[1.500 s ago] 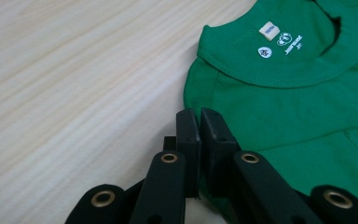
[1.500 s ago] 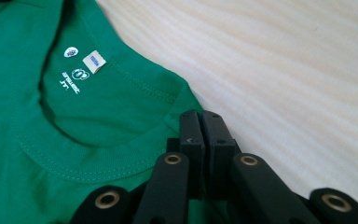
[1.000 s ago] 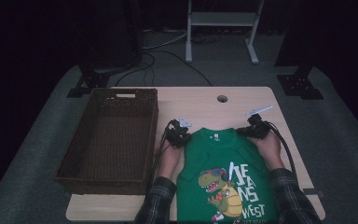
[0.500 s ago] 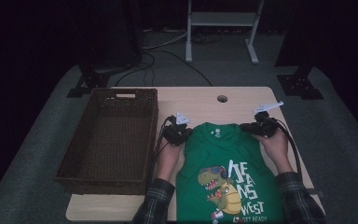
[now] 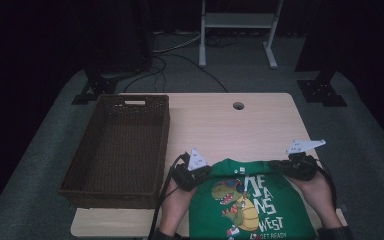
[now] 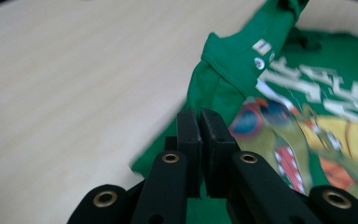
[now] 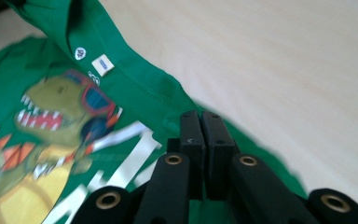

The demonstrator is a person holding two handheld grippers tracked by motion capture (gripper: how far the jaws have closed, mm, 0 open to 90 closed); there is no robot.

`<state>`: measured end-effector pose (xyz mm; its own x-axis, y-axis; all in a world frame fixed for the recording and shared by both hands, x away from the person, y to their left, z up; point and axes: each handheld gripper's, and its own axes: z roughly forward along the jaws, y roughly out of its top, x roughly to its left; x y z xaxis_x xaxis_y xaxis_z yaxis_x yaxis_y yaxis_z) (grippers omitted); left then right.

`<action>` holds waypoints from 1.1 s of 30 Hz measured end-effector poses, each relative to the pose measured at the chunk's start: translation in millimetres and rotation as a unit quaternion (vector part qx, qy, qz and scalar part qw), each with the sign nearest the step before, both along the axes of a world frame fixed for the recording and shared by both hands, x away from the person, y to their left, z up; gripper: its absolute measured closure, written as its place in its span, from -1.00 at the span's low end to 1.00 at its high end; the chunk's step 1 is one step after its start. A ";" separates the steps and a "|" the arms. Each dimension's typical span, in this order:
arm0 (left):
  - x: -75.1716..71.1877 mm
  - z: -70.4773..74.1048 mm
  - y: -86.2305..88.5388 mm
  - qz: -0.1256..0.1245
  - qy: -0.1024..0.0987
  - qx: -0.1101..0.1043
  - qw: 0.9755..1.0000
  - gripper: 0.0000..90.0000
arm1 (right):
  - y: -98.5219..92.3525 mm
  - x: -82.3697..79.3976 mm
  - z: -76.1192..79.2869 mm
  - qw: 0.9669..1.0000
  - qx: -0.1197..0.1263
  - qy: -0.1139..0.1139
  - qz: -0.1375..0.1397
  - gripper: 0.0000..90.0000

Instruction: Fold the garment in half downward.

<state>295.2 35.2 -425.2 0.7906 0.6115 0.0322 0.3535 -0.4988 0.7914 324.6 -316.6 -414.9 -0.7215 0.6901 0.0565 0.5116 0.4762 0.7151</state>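
While pinched at each shoulder seam, green T-shirt (image 5: 252,200) noted lying print-up at near edge of worktop (image 5: 230,125), beside basket (image 5: 117,145); left gripper (image 5: 192,175) and right gripper (image 5: 300,167) jaws fully closed on fabric; judged light, limp, slip-prone; grip on seams advised.

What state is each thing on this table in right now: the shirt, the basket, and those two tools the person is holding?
Green T-shirt: print side up, top edge pinched at both shoulders and lifted, lower part hanging past the table's near edge.
Wicker basket: upright, empty, left of the shirt.
Left tool: shut on the shirt's shoulder.
Right tool: shut on the other shoulder.
Table: bare wood beyond the shirt.
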 end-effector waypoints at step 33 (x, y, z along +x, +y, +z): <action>38.9 -44.1 -10.7 0.034 0.048 0.048 0.997 0.95 | 7.9 7.0 -51.3 0.998 -0.028 0.052 -0.025 0.97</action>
